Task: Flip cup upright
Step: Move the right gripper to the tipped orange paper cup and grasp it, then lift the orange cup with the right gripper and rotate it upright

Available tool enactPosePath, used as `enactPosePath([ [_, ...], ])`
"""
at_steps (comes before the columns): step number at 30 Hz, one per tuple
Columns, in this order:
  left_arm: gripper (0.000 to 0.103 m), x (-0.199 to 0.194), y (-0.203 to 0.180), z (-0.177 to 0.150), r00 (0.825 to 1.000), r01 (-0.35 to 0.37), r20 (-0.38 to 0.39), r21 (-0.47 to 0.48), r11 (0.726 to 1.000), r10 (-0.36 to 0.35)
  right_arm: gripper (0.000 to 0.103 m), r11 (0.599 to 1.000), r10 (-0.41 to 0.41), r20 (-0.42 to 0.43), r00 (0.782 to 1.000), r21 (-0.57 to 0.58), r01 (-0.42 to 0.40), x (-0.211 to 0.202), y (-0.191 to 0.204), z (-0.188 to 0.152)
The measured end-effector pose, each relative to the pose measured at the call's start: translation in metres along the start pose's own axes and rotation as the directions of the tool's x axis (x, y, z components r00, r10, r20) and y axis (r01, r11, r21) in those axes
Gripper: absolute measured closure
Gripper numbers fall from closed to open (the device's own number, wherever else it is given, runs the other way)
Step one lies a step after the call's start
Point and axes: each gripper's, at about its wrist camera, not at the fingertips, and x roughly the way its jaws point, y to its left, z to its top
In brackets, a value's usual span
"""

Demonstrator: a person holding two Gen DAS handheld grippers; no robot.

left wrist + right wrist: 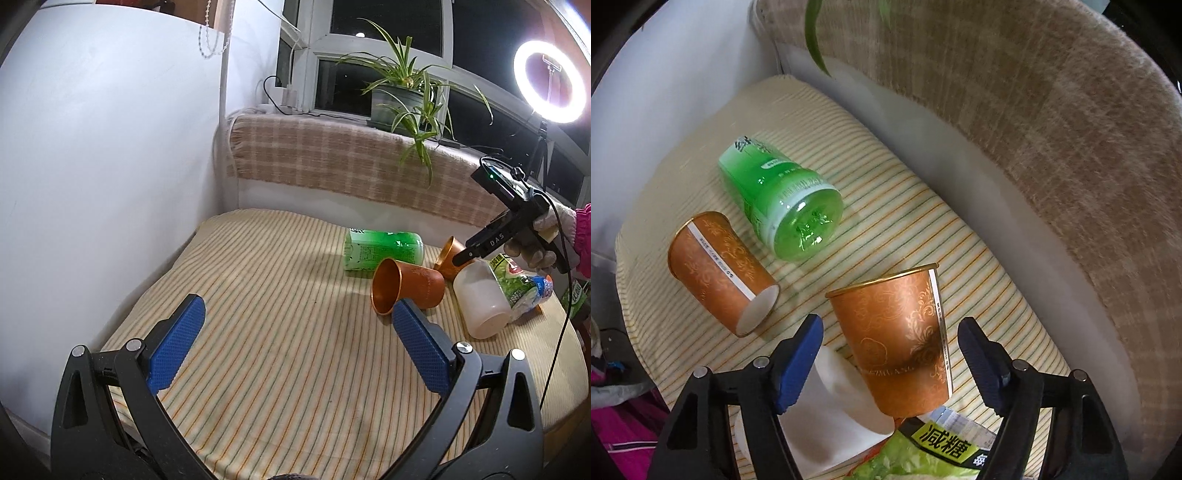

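Both tongs are spread wide, pinching nothing. Right gripper (890, 360) straddles an orange paper cup (897, 339) lying tipped on the striped cloth (905, 221); left gripper (295, 341) hovers near another orange paper cup (406, 291), sideways, nothing inside. Green plastic bottle (783, 206) lies alongside.

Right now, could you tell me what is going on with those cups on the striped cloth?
A person holds a gripper in each hand over a striped cloth. Two orange paper cups, a green bottle and a white bottle lie there on their sides. The right gripper is open, its fingers either side of the nearer orange cup without visibly touching it. The left gripper is open and empty, short of the other orange cup. Neither cup stands upright yet.
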Motion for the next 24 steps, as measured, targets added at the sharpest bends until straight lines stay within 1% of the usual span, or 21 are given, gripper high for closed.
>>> enactPosePath([
  [3,0.000,0.001,0.001,0.001,1.000,-0.003,-0.001,-0.003,1.000,0.003,0.028,1.000,0.000,-0.013,1.000,-0.001,0.000,0.005,0.001,0.003],
  [5,0.000,0.001,0.001,0.002,1.000,-0.004,0.002,-0.003,1.000,0.004,0.030,1.000,0.004,-0.024,1.000,0.003,-0.004,0.017,-0.002,0.010],
  [10,0.000,0.002,0.003,0.001,1.000,-0.008,-0.001,-0.011,1.000,0.008,0.033,1.000,0.018,-0.030,0.999,0.010,-0.017,0.035,-0.001,0.014],
  [16,0.000,0.001,0.005,0.002,1.000,-0.009,-0.004,-0.025,1.000,0.009,0.033,1.000,0.028,-0.034,0.999,0.006,-0.027,0.045,-0.002,0.020],
  [18,0.000,0.000,0.005,0.002,1.000,-0.011,-0.001,-0.023,1.000,0.011,0.034,1.000,0.027,-0.026,0.999,0.004,-0.027,0.045,-0.001,0.018],
  [24,0.000,0.000,0.005,0.002,1.000,-0.009,0.000,-0.021,1.000,0.009,0.036,1.000,0.005,0.023,1.000,0.007,-0.005,0.028,-0.001,0.014],
])
